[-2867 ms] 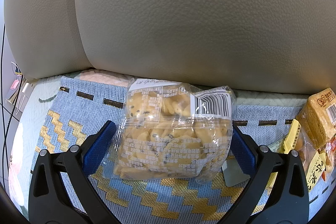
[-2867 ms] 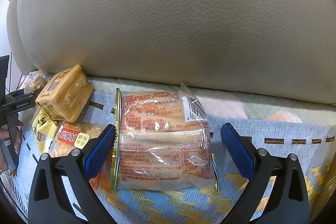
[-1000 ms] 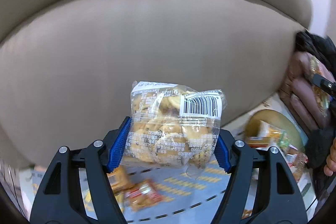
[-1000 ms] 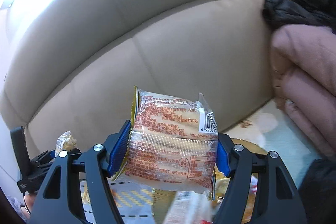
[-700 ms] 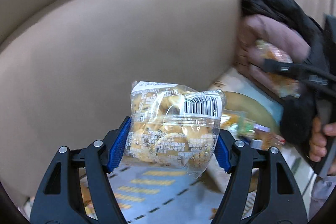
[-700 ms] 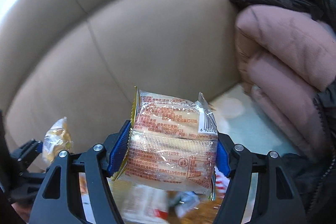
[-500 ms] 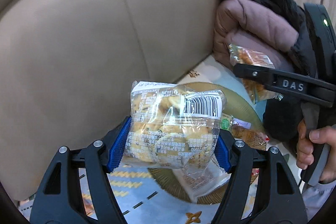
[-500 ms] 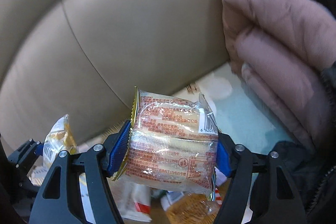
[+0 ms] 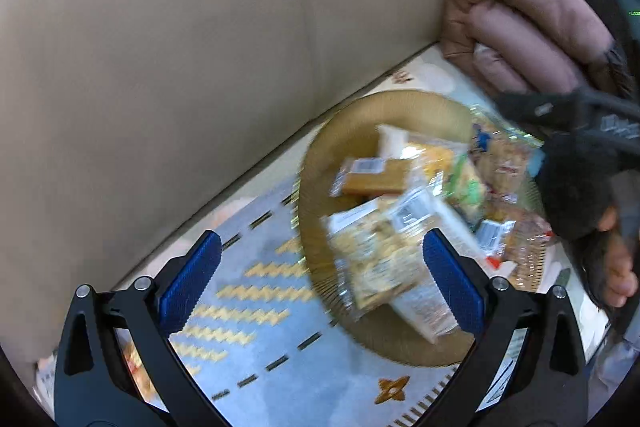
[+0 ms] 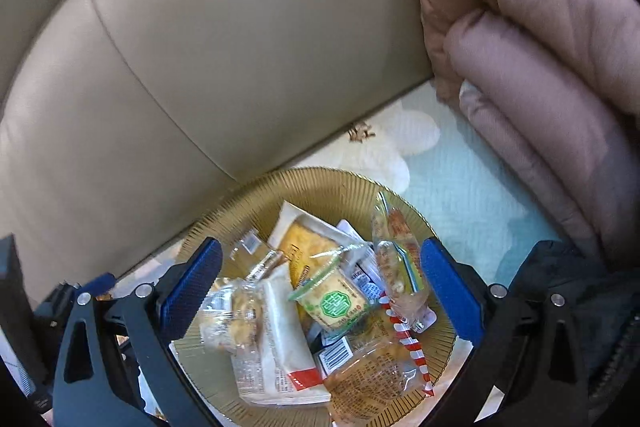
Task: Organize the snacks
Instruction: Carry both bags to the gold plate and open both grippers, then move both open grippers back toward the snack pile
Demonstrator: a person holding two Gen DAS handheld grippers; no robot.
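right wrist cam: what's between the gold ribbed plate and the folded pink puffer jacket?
Nothing on it: only a bare stretch of pale mint seat cover separates the gold ribbed plate from the folded pink puffer jacket, seen in the right wrist view.

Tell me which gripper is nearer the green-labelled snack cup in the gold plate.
Right. The right gripper has its open jaws straddling the green-labelled cup. The left gripper hovers over the plate's other side, beside the cup.
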